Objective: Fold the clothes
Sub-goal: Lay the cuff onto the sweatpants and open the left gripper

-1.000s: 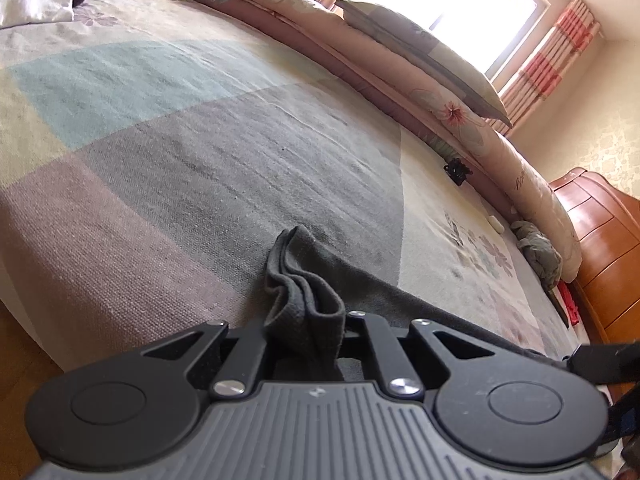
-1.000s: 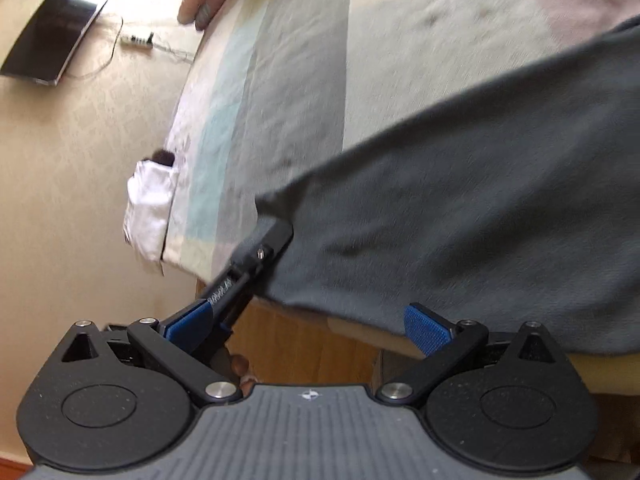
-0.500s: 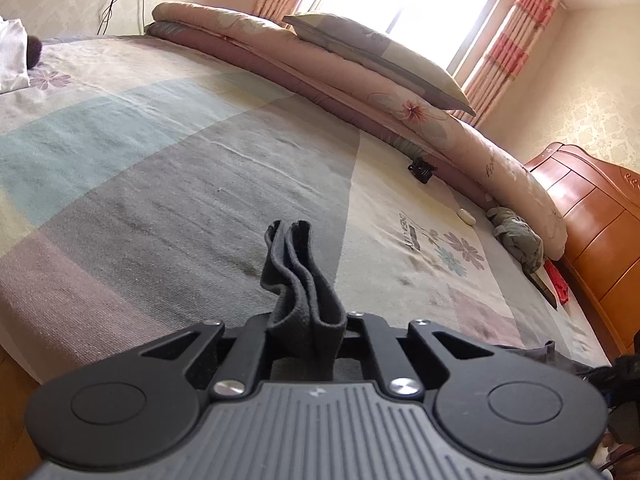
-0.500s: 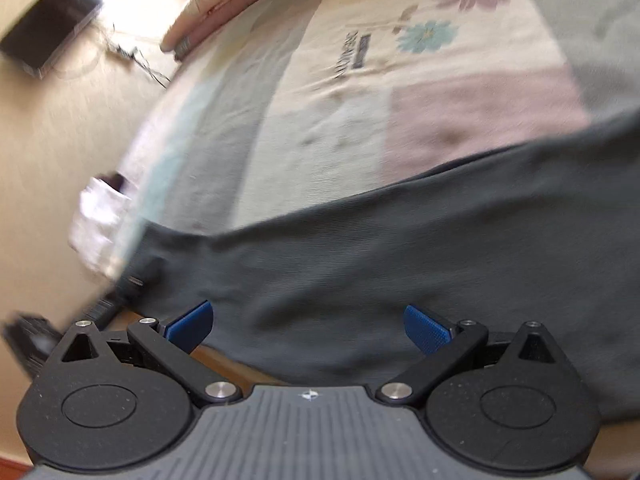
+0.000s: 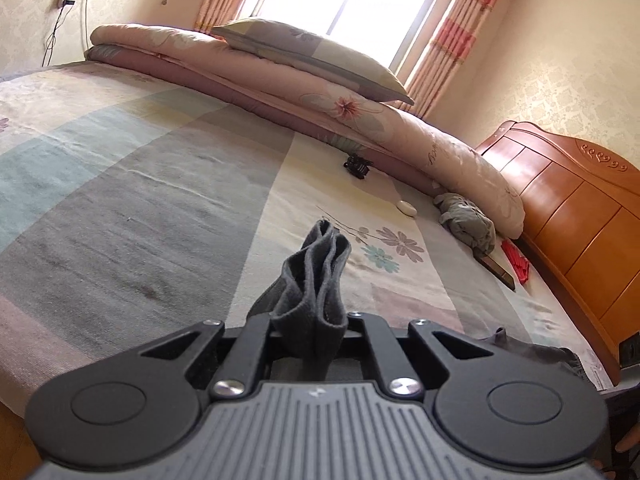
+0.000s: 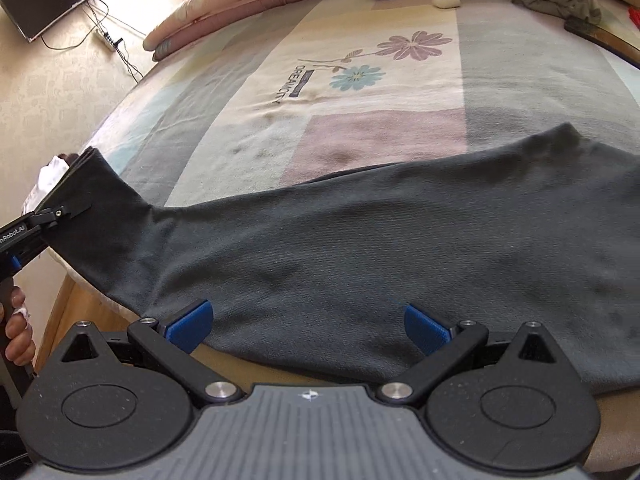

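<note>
The step in hand looked like carrying one end of the dark grey garment (image 6: 360, 240) across the bed (image 6: 520, 80) to make a fold. The left claw (image 5: 308, 320) was clamped on a bunched end of the cloth, several layers pinched together and standing up in pleats between its fingers. In the right wrist view that same claw (image 6: 60, 214) held the narrow end lifted at the bed's near edge, a hand (image 6: 16, 332) gripping its handle below. The right claw (image 6: 306, 324) stood wide apart with nothing between its blue pads (image 6: 188, 326), hovering just above the near hem of the garment.

To do this well, the lifted end would best travel low and level over the body of the cloth, so that the layers did not slip from the pinch or drag the rest askew. The free claw could pin or take the near hem, keeping the edge straight while the fold landed. Edges ought to be matched before letting go.

The garment was a soft, matte knit, lying mostly flat across the near part of the patchwork bedspread, with its near hem at or slightly over the bed's edge. It tapered toward the held end; it may have been trousers or a long-sleeved top, though the view did not settle which. Light creasing showed near the middle.
</note>
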